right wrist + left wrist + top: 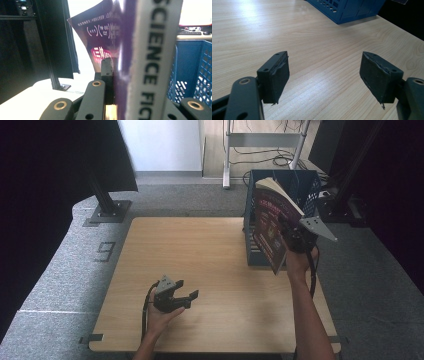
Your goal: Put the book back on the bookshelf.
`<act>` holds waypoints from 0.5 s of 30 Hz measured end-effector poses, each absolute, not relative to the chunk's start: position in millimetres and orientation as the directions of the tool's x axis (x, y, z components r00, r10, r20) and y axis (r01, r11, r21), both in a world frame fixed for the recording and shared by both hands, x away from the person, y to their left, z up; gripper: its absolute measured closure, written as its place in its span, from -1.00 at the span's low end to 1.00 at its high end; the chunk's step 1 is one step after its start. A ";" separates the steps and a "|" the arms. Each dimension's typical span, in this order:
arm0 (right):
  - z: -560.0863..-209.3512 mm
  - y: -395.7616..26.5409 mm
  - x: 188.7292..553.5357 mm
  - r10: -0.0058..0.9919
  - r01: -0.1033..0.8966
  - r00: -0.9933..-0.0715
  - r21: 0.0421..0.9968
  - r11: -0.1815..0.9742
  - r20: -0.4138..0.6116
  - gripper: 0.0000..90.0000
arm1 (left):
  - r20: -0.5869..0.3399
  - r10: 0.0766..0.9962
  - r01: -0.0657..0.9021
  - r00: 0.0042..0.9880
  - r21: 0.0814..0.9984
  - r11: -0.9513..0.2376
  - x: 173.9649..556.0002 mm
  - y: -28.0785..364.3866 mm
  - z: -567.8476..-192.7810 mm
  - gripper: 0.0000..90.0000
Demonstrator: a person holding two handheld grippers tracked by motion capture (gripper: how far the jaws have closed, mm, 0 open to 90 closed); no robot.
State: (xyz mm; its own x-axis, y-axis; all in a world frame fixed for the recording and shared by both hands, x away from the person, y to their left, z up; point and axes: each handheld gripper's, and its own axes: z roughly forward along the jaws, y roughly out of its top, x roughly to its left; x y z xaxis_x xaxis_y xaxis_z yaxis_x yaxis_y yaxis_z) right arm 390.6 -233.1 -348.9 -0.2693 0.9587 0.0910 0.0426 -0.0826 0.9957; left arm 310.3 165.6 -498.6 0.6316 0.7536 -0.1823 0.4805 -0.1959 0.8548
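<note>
**Book held upright beside the blue crate**

A pale wooden counter (210,270) stands on grey carpet, with dark curtains at both sides and a blue slatted crate (300,185) at its far right corner. The book (270,227) hangs in the air just in front of that crate, above the counter's right edge. The right tongs (295,237) are clamped on it, pressing it from both faces near the lower part of the spine side. The book's long axis runs nearly upright, tipped a little, with the page edges showing pale at the top. The crate's open top lies just behind and beyond the book, so the likely move is a short carry over the rim, and the right hand is the one placed for it.

The book is a paperback with a dark purple cover, pink and white lettering, and a light spine (155,60) printed in bold black capitals. Its cover bows slightly above the grip.

The left tongs (182,295) rest low over the near middle of the counter, well apart from the book, jaws spread wide with nothing between them.
</note>
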 end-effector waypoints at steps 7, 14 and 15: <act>-351.3 -232.6 399.7 0.964 0.050 -0.252 0.996 -0.078 0.088 0.82 | -0.184 0.752 0.478 0.633 0.857 -0.193 309.8 165.1 -497.8 -0.47; -350.1 -230.1 406.4 0.965 0.045 -0.248 0.996 -0.076 0.085 0.82 | -0.186 0.752 0.477 0.632 0.858 -0.189 310.4 166.6 -497.8 -0.47; -350.3 -230.0 407.5 0.965 0.047 -0.247 0.996 -0.079 0.088 0.82 | -0.185 0.752 0.477 0.633 0.858 -0.190 310.3 166.8 -497.7 -0.47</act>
State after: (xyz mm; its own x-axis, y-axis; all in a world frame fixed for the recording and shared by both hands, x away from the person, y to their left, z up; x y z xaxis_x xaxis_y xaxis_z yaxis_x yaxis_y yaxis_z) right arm 407.5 -230.0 -350.3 -0.2472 0.9650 0.0877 0.0467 -0.0786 0.9958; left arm 310.3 166.8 -497.7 0.6329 0.7517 -0.1855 0.4772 -0.1901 0.8580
